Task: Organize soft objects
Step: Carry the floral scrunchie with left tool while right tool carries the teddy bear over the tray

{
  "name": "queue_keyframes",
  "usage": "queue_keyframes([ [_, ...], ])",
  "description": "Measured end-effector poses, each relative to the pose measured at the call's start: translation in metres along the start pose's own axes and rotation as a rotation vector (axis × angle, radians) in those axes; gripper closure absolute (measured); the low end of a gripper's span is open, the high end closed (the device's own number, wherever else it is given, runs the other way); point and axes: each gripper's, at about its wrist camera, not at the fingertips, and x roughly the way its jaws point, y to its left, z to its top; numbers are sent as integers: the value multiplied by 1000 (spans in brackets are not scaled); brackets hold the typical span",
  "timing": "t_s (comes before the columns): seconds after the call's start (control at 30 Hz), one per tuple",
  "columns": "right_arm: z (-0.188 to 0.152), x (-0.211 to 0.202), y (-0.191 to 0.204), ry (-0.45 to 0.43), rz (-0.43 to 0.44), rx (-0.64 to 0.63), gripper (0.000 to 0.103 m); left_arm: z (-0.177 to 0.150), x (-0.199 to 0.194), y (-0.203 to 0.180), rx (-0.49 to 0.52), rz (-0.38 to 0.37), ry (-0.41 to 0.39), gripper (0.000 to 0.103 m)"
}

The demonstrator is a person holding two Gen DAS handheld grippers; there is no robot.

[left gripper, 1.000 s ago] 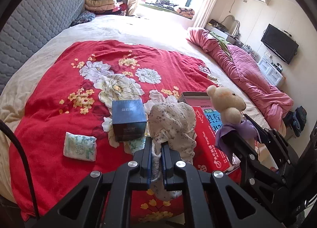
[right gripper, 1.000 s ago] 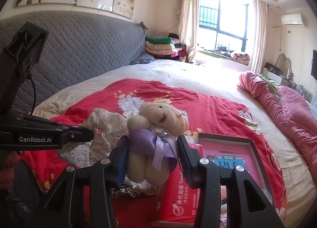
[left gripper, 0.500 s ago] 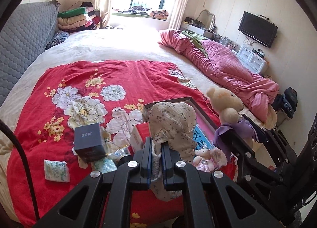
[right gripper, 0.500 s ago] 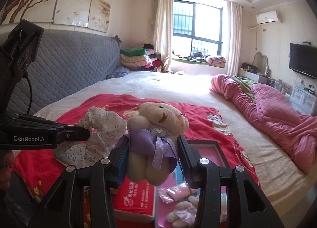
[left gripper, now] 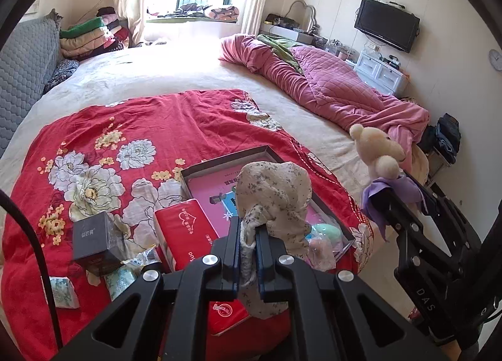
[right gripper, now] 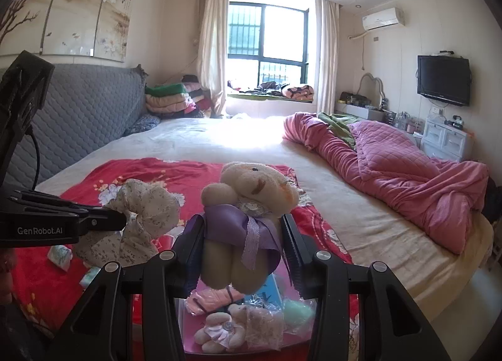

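Note:
My left gripper is shut on a floral cloth bundle and holds it above the pink-lined box. The bundle also shows in the right wrist view. My right gripper is shut on a cream teddy bear in a purple dress, held above the same box. The bear also shows at the right of the left wrist view. In the box lie a small plush bear, a pink soft item and a mint soft item.
A red tissue pack, a dark cube box and small wipe packets lie on the red floral blanket. A pink quilt lies along the bed's right side. The bed edge is to the right.
Both grippers have swung right and lifted with their loads. The box with the small soft items has come under them, and the dark cube box and packets have slid to the left.

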Motion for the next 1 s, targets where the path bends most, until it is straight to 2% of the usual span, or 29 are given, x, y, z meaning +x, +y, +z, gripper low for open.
queue_keyframes([
  [0.53, -15, 15, -31, 38, -66, 31, 56, -11, 62, -16, 27, -20, 110, 95],
  [1.0, -28, 34, -49, 72, -89, 56, 56, -25, 112, -26, 43, -39, 205, 95],
])
